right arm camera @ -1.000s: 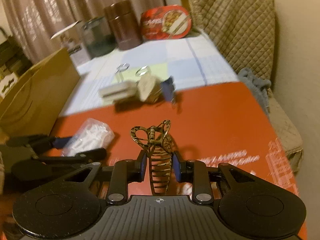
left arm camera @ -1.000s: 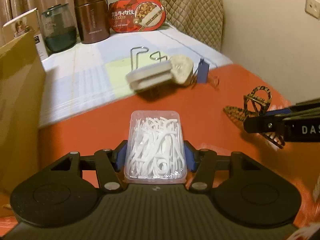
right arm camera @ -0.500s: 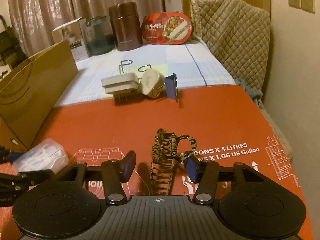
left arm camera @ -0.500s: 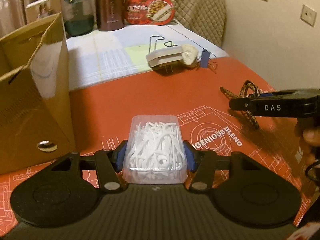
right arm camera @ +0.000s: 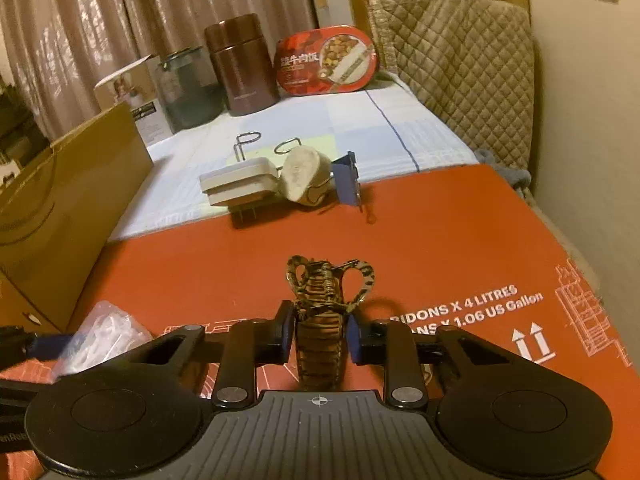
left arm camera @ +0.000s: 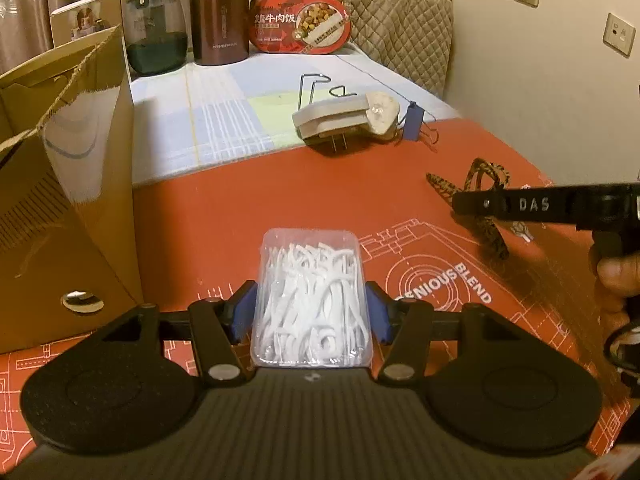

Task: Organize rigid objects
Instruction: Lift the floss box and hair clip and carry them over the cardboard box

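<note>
A clear plastic box of white floss picks (left arm camera: 312, 292) sits between the blue pads of my left gripper (left arm camera: 312, 312), which is shut on it just above the red mat (left arm camera: 240, 208). In the right wrist view, a leopard-print hair claw clip (right arm camera: 320, 304) stands between the pads of my right gripper (right arm camera: 318, 336). Its jaws are closing and the pads press on the clip's sides. The left wrist view shows the same clip (left arm camera: 486, 172) at the right, partly hidden behind one of the right gripper's fingers (left arm camera: 520, 204). The floss box (right arm camera: 104, 336) shows at the left of the right wrist view.
A brown paper bag (left arm camera: 60, 180) stands at the left edge. At the mat's far edge lie a white plug adapter (left arm camera: 332, 116), a beige lump (left arm camera: 382, 112) and a blue binder clip (left arm camera: 414, 122). A brown flask (left arm camera: 218, 16), glass jar (left arm camera: 156, 36) and red food box (left arm camera: 300, 24) stand at the back.
My right gripper opened, leaving the hair clip lying on the mat, then shut on it again. My left gripper moved with the floss box to beside the paper bag.
</note>
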### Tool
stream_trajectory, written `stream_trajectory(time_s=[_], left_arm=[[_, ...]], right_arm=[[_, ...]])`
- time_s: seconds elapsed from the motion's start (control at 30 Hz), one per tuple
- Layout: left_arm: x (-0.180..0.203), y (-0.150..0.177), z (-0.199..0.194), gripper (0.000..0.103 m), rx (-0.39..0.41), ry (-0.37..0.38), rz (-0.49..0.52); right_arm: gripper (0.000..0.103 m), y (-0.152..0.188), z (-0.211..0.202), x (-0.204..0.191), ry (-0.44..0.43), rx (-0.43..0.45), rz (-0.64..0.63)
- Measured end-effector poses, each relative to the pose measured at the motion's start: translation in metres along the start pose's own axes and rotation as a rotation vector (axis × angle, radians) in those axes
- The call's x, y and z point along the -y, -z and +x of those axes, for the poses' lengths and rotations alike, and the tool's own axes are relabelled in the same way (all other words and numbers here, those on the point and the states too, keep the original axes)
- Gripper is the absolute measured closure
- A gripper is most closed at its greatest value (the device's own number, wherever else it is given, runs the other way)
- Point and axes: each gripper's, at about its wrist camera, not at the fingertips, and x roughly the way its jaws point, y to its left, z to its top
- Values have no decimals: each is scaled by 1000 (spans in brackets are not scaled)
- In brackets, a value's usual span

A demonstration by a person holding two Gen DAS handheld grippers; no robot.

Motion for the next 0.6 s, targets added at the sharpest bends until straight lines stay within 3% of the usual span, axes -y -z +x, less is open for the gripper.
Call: stream_trajectory(time_s=[0.4, 0.6], left_arm=[[3, -3, 9, 50, -25, -29, 30], [1, -9, -5, 51, 24, -42, 28]], right_arm=[[80, 1, 2, -14, 18, -12, -75], [80, -11, -10, -25, -16, 20, -64]])
